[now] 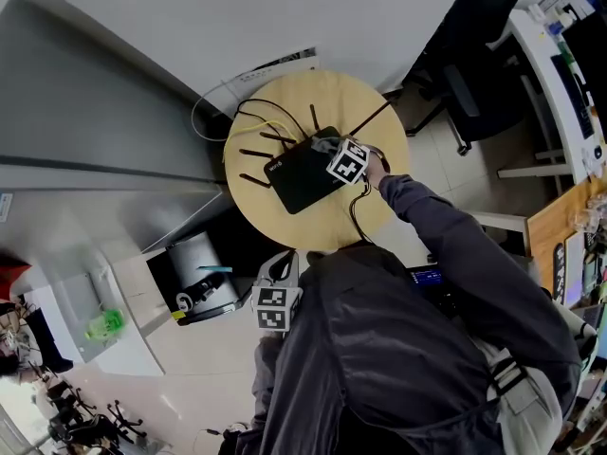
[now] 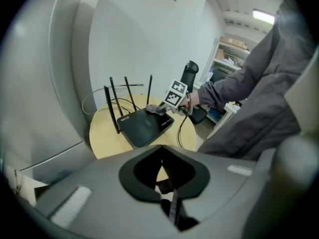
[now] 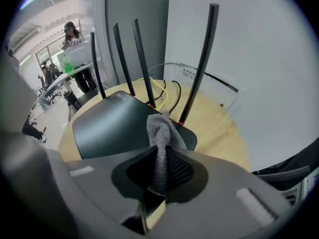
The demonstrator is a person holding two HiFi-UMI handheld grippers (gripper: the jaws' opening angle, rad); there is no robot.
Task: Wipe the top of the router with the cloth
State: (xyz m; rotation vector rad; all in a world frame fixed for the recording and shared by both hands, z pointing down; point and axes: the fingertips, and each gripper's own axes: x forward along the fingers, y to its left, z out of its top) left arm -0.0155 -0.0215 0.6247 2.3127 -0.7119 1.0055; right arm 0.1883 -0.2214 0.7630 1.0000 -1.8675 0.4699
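1. Left hand-held gripper (image 2: 172, 205) sits low by the person's body, off the surface (image 3: 214, 128), jaws together, empty.
2. Right hand-held gripper (image 3: 155, 190) is clamped on the grey cloth (image 3: 162, 128), which is at the router's near edge.
3. Router (image 3: 114, 126) is mid-surface. Wipe looks just starting; the next move is probably a sweep across the top toward the antennas (image 3: 199, 63).

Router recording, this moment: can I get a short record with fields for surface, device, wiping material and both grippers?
surface: round table of light wood
device: black router lying flat on the table, antennas up
wiping material: grey cloth, bunched, its end on the router's top near a corner
right: right gripper shut on the cloth, over the router
left: left gripper with jaws together, empty, held off the table
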